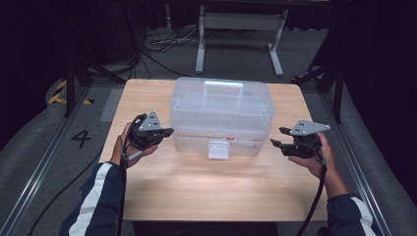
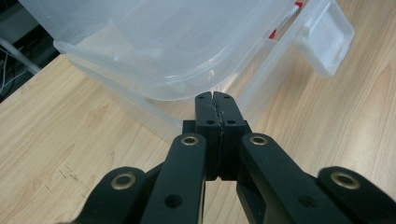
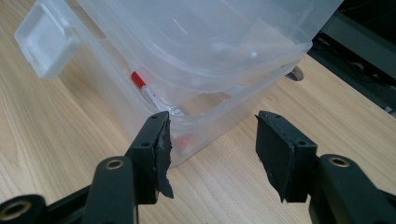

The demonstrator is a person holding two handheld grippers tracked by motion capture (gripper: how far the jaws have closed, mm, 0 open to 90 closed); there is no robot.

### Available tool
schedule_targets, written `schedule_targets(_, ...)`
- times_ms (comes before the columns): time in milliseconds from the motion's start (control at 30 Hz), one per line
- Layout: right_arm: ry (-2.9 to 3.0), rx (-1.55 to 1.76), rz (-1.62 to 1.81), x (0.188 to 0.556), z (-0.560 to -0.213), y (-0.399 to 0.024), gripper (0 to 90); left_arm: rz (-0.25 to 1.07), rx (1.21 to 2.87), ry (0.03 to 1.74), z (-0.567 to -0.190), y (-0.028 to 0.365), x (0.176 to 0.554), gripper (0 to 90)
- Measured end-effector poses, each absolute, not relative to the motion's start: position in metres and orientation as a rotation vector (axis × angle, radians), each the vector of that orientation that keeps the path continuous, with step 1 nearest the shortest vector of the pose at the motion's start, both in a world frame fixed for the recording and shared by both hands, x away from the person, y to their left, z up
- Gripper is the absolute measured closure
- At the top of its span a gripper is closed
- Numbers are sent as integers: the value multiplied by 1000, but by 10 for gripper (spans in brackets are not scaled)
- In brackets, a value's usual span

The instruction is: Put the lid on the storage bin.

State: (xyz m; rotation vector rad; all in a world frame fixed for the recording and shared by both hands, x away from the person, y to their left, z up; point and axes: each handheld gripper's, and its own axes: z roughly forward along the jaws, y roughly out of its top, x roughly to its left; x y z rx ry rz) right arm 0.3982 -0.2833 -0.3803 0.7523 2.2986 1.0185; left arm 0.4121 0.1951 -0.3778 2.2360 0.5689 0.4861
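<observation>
Clear plastic box (image 1: 221,115) sits mid-frame in the high view, toward the far half of the wooden table (image 1: 196,191); lid on, handle (image 1: 223,87) on top, white latch (image 1: 218,149) on the near wall. Bare wood runs wide along the lower part of the frame; narrower strips lie at the box's left and right.

Left gripper (image 1: 167,132) is at centre-left, jaws clenched together, nothing between them. In the left gripper view its tips (image 2: 215,98) sit just at the box's lower corner under the lid rim; contact unclear.

Right gripper (image 1: 278,137) is at centre-right, near the box's right end. Jaws released and parted (image 3: 212,126), the box corner ahead of them.
</observation>
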Motion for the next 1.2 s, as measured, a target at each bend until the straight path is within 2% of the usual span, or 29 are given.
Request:
schedule_targets(133, 2302, 756, 1014, 398, -381, -283, 460, 492, 2186, 580, -373, 198, 411, 900)
schedule_targets(667, 2311, 753, 1004, 397, -383, -282, 457, 513, 2247, 566, -382, 198, 404, 897)
schedule_targets(1033, 2356, 723, 951, 394, -386, -282, 436, 546, 2309, 567, -394, 203, 394, 811)
schedule_targets(1200, 2363, 703, 929, 391, -386, -280, 428, 560, 2336, 588, -399, 207, 390, 686)
